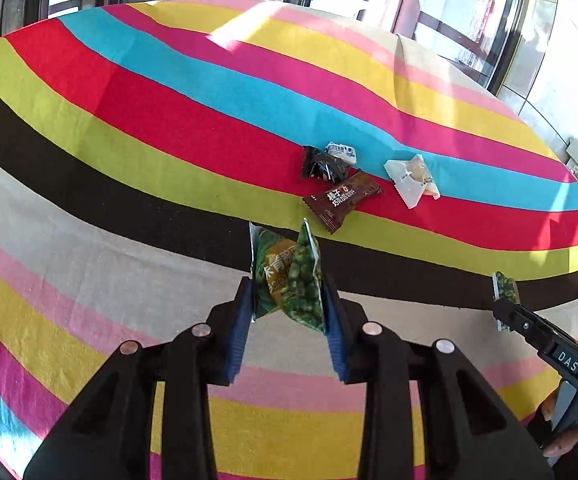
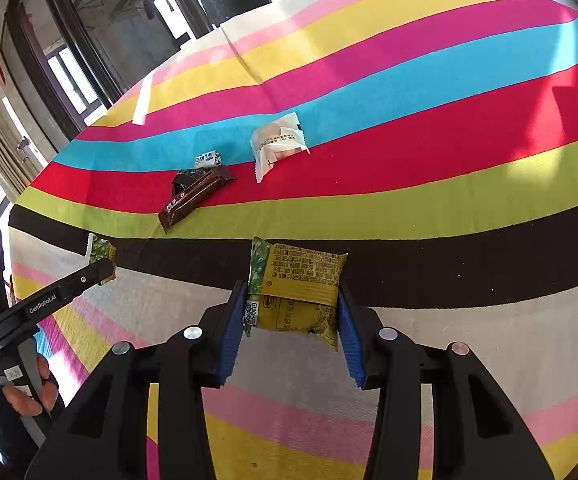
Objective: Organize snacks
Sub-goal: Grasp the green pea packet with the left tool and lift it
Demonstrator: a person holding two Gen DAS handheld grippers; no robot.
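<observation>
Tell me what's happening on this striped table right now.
A person is sorting snacks with a handheld gripper in each hand. The left gripper is shut on a green pea packet, crumpled between its fingers. The right gripper is shut on another green pea packet, showing its yellow back. On the striped tablecloth lie a brown chocolate bar, a black wrapper, a small white candy and a white pastry packet.

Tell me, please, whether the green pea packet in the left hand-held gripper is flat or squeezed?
Squeezed: the green pea packet is folded lengthwise between the left hand-held gripper blue pads.
</observation>
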